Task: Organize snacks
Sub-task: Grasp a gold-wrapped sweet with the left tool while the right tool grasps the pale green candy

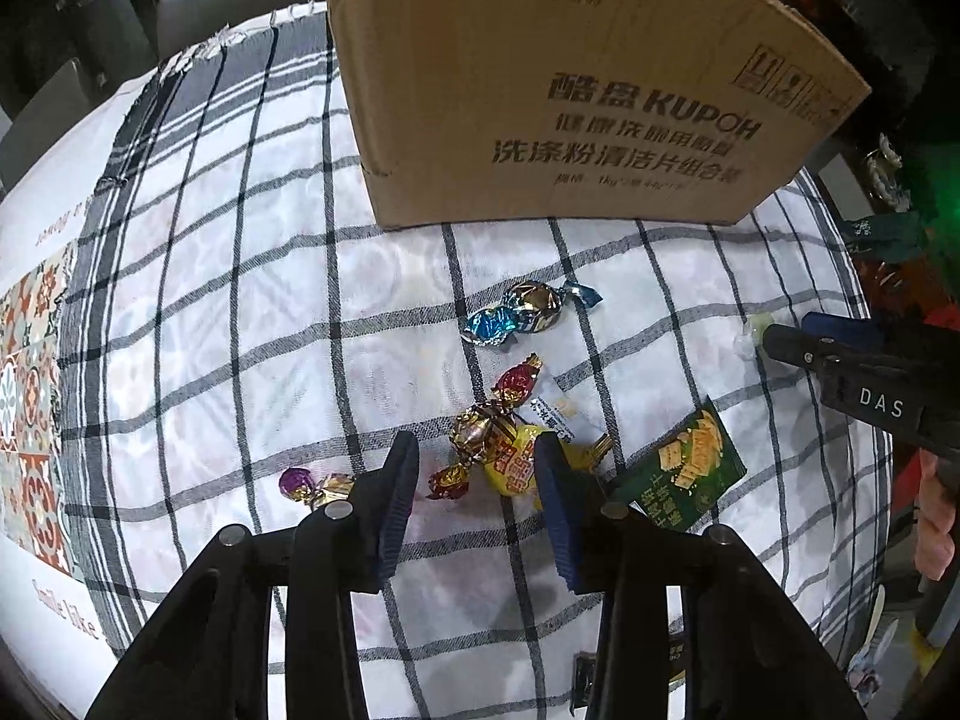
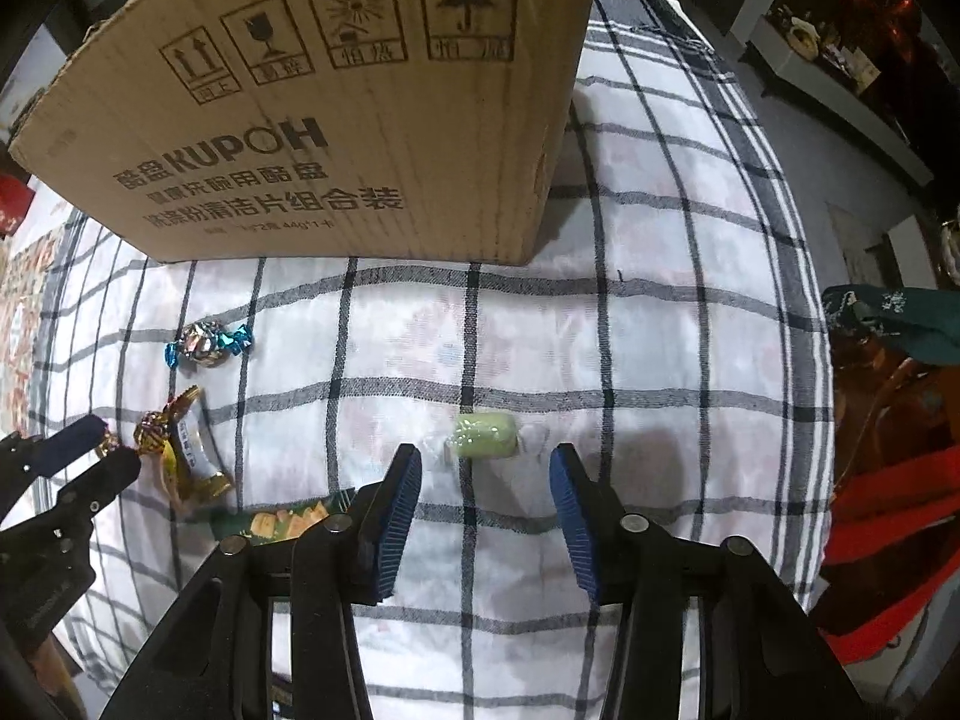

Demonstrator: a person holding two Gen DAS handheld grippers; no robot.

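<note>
A pile of wrapped sweets lies on the checked cloth (image 1: 240,300). My left gripper (image 1: 475,444) hangs open right over it, with a yellow packet (image 1: 510,471), a gold sweet (image 1: 477,429) and a red sweet (image 1: 447,480) between its fingers and no pad pressing on them. A purple sweet (image 1: 300,483) lies just left of it, and a blue-and-gold sweet (image 1: 522,312) lies farther off. A green cracker packet (image 1: 684,468) lies to the right. My right gripper (image 2: 486,456) is open, its tips either side of a pale green sweet (image 2: 485,435) without touching it.
A tall cardboard box (image 1: 570,90) (image 2: 336,120) stands on the cloth behind the sweets. A patterned mat (image 1: 30,390) borders the cloth on the left. A red bag (image 2: 888,540) and a dark green cloth (image 2: 900,318) lie beyond the table's right edge.
</note>
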